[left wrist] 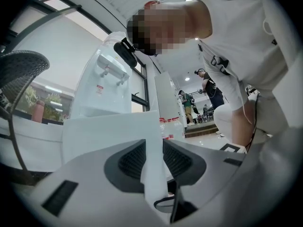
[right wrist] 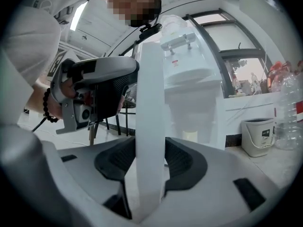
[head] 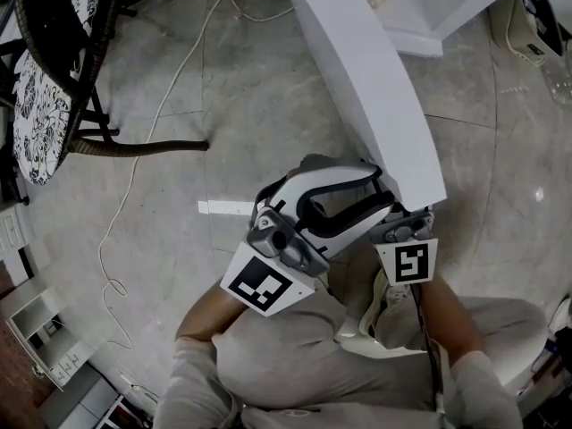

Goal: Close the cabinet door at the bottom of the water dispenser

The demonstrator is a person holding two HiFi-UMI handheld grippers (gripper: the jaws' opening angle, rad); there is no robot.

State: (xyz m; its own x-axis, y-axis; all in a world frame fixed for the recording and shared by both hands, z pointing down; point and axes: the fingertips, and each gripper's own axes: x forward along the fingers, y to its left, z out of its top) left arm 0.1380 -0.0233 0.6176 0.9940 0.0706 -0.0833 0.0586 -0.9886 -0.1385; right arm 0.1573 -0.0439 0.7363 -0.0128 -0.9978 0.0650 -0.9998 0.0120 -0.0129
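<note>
Person: pale grey top (head: 206,378) and trousers (head: 286,347), dark bead bracelet (right wrist: 46,105) at mid left of the right gripper view. Left gripper (left wrist: 154,161) and right gripper (right wrist: 150,162): white shells, black ribbed pads (left wrist: 132,160). Black-and-white marker cubes (head: 268,284) at lower centre of the head view, with a thin black cable (head: 427,338) below.
</note>
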